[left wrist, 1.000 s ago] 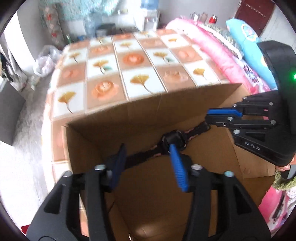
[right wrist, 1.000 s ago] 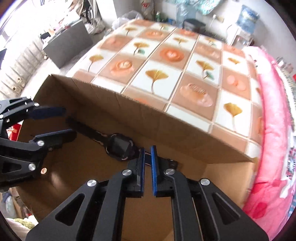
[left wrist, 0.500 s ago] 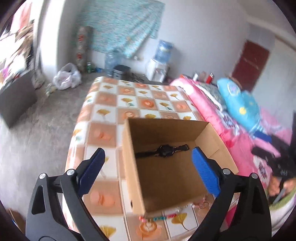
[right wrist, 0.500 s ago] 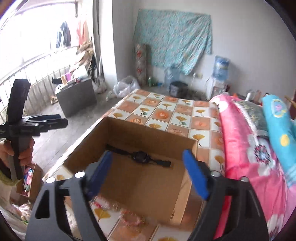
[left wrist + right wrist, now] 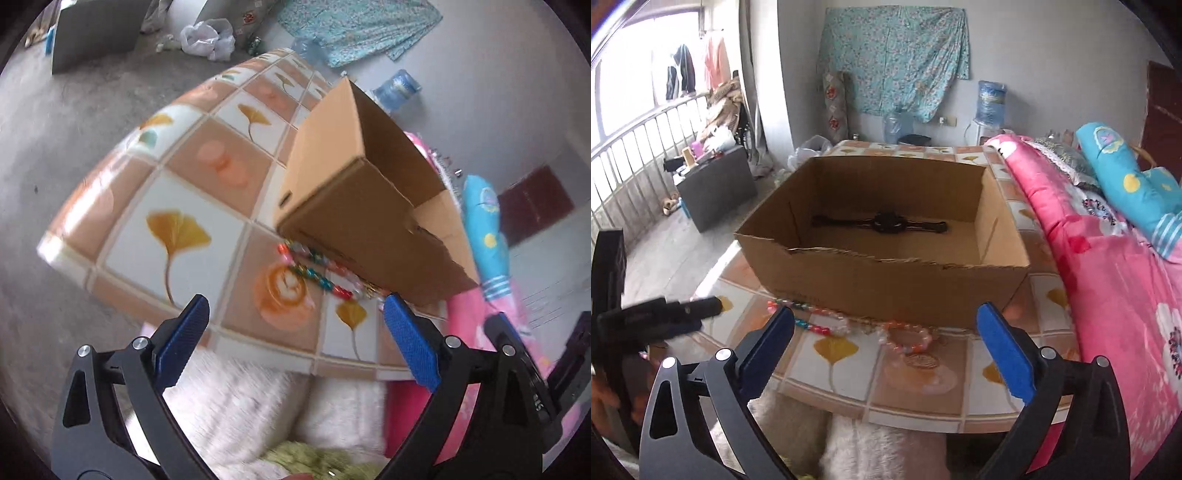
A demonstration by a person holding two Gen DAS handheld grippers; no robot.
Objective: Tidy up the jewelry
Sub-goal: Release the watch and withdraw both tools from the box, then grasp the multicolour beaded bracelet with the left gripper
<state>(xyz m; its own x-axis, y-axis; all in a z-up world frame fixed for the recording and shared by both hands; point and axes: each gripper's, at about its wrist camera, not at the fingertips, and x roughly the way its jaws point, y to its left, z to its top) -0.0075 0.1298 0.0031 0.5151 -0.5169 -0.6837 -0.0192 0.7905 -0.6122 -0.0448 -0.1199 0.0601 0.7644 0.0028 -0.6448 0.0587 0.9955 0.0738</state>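
Black watch (image 5: pixel 884 222), brown cardboard box (image 5: pixel 886 284)

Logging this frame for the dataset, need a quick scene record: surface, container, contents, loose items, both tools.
surface: tiled table with ginkgo-leaf pattern
container: open brown cardboard box standing on the table
contents: black wristwatch lying flat inside, strap stretched out
loose items: colourful beaded bracelets on the table against the box's near wall
left tool: jaws have just been opening, nothing between them
right tool: jaws have just been opening, nothing between them
remaining: bracelets not yet in the box
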